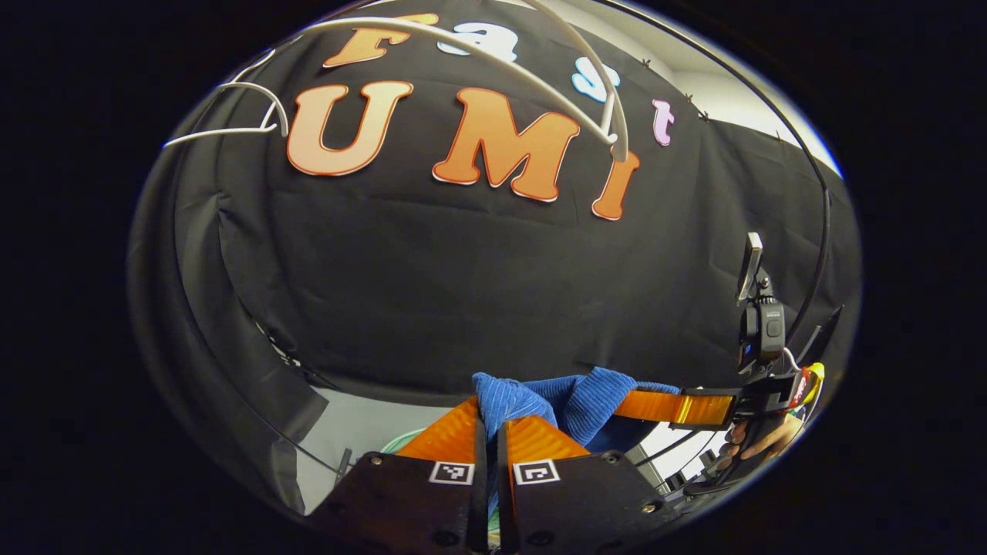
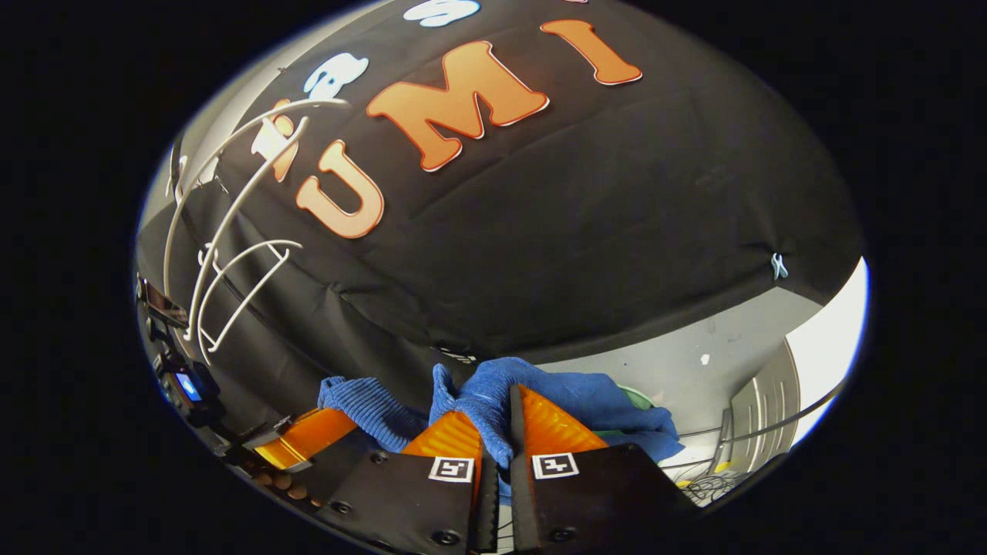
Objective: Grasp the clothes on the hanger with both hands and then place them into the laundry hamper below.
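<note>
A blue ribbed garment (image 1: 570, 405) hangs bunched between both grippers, off the hanger. In the left gripper view my left gripper (image 1: 491, 432) is shut on one end of it, the cloth pinched between the orange fingers (image 1: 447, 435). The right gripper (image 1: 698, 407) comes in from the right, gripping the other end. In the right gripper view my right gripper (image 2: 497, 428) is shut on the blue garment (image 2: 540, 401), and the left gripper (image 2: 308, 435) holds the cloth's far end at lower left. White hangers (image 1: 478, 58) (image 2: 231, 262) hang empty above. A green rim (image 2: 638, 397), possibly the hamper, peeks from behind the cloth.
The black cloth wall (image 1: 463, 285) stands close in front. A thin dark rail (image 1: 817, 231) curves down the right side. Grey floor (image 2: 717, 362) and a pale door or panel (image 2: 763, 412) lie at lower right, with cables (image 2: 713, 486) on the floor.
</note>
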The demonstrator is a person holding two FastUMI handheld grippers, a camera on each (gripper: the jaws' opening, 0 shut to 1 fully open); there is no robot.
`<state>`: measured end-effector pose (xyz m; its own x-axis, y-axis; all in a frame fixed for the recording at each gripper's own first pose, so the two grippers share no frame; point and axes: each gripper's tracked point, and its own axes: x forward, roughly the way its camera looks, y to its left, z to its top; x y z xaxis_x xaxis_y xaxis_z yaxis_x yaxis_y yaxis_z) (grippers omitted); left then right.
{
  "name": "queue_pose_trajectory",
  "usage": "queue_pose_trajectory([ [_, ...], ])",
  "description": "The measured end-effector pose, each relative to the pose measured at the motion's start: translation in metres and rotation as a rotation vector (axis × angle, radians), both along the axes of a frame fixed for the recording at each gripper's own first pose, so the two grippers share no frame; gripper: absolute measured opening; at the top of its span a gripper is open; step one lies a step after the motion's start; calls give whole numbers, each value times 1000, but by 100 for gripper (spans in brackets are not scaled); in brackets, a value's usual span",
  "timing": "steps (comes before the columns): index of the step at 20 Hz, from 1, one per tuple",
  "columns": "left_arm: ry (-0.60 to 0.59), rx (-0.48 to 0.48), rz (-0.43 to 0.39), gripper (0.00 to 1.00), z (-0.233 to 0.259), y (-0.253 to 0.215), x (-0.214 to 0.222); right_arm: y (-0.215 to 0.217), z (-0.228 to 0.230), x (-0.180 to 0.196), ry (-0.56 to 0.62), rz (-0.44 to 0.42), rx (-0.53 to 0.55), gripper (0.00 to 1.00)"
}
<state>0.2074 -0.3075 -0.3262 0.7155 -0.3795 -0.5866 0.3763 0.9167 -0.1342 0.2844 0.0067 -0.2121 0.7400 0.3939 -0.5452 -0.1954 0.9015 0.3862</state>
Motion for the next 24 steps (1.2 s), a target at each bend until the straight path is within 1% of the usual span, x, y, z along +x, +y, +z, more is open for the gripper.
queue_pose_trajectory([
  [2, 44, 24, 9, 5, -23, 6, -6, -2, -19, 0, 15, 9, -66, 15],
  [6, 151, 53, 40, 6, -65, 18, -16, -4, -55, -2, 73, 15, -142, 15],
  [9, 218, 71, 56, 6, -93, 26, -24, -10, -85, -3, 110, 19, -220, 15],
  [14, 348, 99, 76, 6, -106, 24, -40, -18, -125, -9, 186, 26, -309, 15],
  [16, 387, 108, 86, 6, -109, 24, -39, -20, -141, -10, 215, 34, -347, 15],
  [20, 486, 134, 115, 6, -113, 28, -50, -31, -181, -13, 289, 48, -424, 16],
  [22, 561, 148, 134, 6, -110, 29, -59, -34, -195, -19, 334, 46, -447, 16],
  [24, 592, 178, 138, 6, -112, 34, -64, -40, -207, -23, 362, 41, -464, 17],
])
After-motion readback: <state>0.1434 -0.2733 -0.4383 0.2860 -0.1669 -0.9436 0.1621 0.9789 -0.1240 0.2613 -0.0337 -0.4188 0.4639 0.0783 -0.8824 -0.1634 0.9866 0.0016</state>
